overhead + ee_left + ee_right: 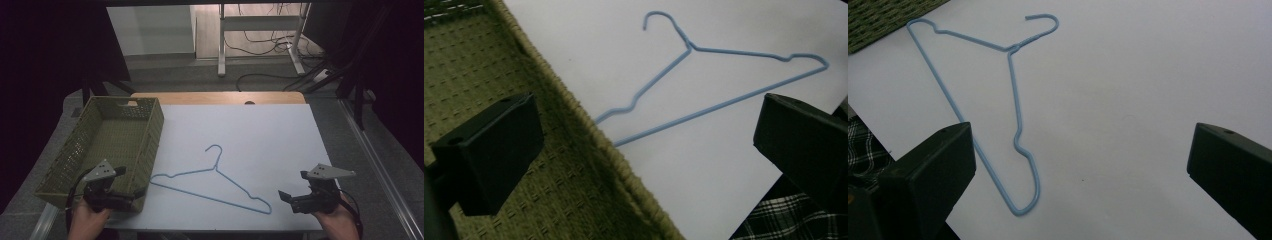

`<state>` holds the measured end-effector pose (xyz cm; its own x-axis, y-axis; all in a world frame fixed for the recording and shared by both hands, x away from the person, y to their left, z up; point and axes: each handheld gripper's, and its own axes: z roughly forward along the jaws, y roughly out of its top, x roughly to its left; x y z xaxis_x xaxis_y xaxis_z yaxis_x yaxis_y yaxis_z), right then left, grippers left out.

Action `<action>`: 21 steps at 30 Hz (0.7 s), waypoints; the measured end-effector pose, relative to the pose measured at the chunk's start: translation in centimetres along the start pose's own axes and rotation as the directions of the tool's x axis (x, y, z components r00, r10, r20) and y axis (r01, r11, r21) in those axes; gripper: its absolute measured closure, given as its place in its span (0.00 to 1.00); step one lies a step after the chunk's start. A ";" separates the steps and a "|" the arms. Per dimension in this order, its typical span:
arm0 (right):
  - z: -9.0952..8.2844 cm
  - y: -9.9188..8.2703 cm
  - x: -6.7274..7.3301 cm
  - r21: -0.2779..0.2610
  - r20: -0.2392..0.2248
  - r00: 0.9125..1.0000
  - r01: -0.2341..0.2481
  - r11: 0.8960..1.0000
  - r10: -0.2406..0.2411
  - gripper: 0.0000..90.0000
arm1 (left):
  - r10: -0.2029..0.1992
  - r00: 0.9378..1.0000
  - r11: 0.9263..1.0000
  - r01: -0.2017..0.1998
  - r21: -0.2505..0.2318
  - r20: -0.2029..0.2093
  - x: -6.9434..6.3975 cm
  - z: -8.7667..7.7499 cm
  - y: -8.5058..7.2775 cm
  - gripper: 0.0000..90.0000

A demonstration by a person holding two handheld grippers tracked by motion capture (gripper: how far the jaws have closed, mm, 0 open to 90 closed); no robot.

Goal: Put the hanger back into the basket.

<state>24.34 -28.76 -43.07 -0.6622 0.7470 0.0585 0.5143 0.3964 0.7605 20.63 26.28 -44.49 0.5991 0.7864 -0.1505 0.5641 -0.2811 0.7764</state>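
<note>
A light blue wire hanger (215,182) lies flat on the white tabletop (260,135), its hook pointing away from me. Its left tip reaches the olive woven basket (152,145) at the table's left. My left gripper (131,198) hovers over the basket's near right corner, open, with nothing between its jaws. In the left gripper view (646,150) the basket rim (574,107) and the hanger (724,103) lie ahead. My right gripper (292,186) stands open just right of the hanger's right end. The right gripper view (1080,175) looks down on the hanger (1013,85).
The basket (474,65) has nothing in it. A wooden edge (215,97) borders the table's far side. Beyond it, on the floor, stand a white desk frame (260,30) and several cables. Plaid cloth (784,220) shows below the table's near edge.
</note>
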 end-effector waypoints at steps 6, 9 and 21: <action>0.0 0.1 0.0 0.003 0.004 1.000 0.001 1.000 -0.001 0.00 | 0.008 1.000 1.000 -0.008 0.015 0.013 -0.2 0.4 -0.1 0.00; 0.0 0.1 -0.1 0.001 0.003 1.000 -0.001 1.000 0.001 0.00 | 0.008 1.000 1.000 -0.008 0.015 0.014 -0.2 0.4 -0.1 0.00; 0.1 0.1 0.1 0.014 -0.001 1.000 -0.003 1.000 0.003 0.00 | 0.013 1.000 1.000 -0.013 -0.002 0.012 -0.1 0.4 -0.2 0.00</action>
<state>24.39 -28.62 -43.06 -0.6609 0.7479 0.0613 0.5238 0.4013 0.7514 20.66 26.05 -44.86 0.6128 0.7762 -0.1479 0.5555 -0.2901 0.7792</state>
